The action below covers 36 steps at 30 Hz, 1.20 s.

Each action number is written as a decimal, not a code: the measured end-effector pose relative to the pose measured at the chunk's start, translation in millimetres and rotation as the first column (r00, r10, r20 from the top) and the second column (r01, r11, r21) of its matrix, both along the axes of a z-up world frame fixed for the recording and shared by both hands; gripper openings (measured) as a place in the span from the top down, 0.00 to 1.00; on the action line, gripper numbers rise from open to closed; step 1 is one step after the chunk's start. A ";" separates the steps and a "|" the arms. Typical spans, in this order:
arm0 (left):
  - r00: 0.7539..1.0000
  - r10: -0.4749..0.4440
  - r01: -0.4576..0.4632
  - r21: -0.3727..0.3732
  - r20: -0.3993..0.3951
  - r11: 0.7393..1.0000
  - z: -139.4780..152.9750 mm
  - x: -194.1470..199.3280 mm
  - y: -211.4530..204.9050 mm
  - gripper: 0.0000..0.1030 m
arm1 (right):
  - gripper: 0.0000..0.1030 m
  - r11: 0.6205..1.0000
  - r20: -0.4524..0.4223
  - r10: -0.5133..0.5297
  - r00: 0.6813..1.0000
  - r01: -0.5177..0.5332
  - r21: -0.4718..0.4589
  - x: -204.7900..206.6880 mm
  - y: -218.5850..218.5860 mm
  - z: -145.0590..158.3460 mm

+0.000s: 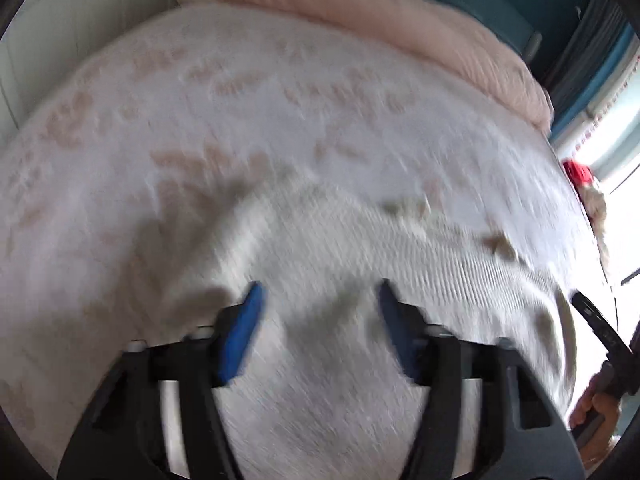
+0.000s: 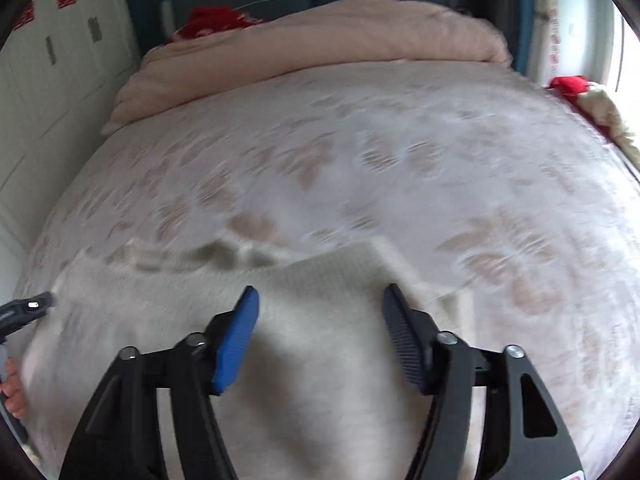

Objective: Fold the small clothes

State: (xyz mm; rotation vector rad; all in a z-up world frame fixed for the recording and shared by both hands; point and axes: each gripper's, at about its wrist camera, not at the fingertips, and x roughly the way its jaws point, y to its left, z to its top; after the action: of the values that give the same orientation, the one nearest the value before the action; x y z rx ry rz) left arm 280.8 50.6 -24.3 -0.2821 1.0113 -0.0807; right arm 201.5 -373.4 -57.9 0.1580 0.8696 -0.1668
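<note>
A small white ribbed garment (image 1: 328, 248) lies flat on the bed near its front edge; it also shows in the right wrist view (image 2: 304, 292). My left gripper (image 1: 318, 300) hovers over the garment's left part, its blue-padded jaws wide apart and empty. My right gripper (image 2: 320, 304) hovers over the garment's right part, jaws wide apart and empty. The right gripper's tip shows at the right edge of the left wrist view (image 1: 600, 324). The left gripper's tip shows at the left edge of the right wrist view (image 2: 28, 308). Both views are motion-blurred.
The bedspread (image 2: 360, 152) is white with faded pink leaf prints. A rolled pink duvet (image 2: 320, 44) lies across the bed's far end. Red cloth (image 2: 216, 20) sits behind it, more red cloth (image 2: 568, 84) at the right edge. White cabinets (image 2: 60, 60) stand left.
</note>
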 end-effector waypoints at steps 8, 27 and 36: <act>0.992 0.062 -0.066 -0.030 -0.113 0.997 -32.7 52.5 38.5 0.91 | 0.93 0.990 -0.152 -0.021 0.988 0.042 0.137 29.6 -44.9 -41.5; 0.997 -0.074 0.069 0.168 0.026 0.983 34.9 -25.5 -24.5 0.43 | 0.76 0.996 0.041 0.076 0.996 -0.078 0.044 -43.3 26.7 16.6; 0.986 -0.116 0.137 0.192 -0.116 0.972 -23.3 -70.9 -75.3 0.42 | 0.76 0.986 -0.136 0.166 0.977 -0.167 -0.001 -43.7 115.5 -40.3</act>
State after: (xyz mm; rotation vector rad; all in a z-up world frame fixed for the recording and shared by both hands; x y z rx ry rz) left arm 209.8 -24.7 -47.6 -0.0387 1.1321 -0.0799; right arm 157.8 -257.9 -98.3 0.0619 1.0127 -0.0264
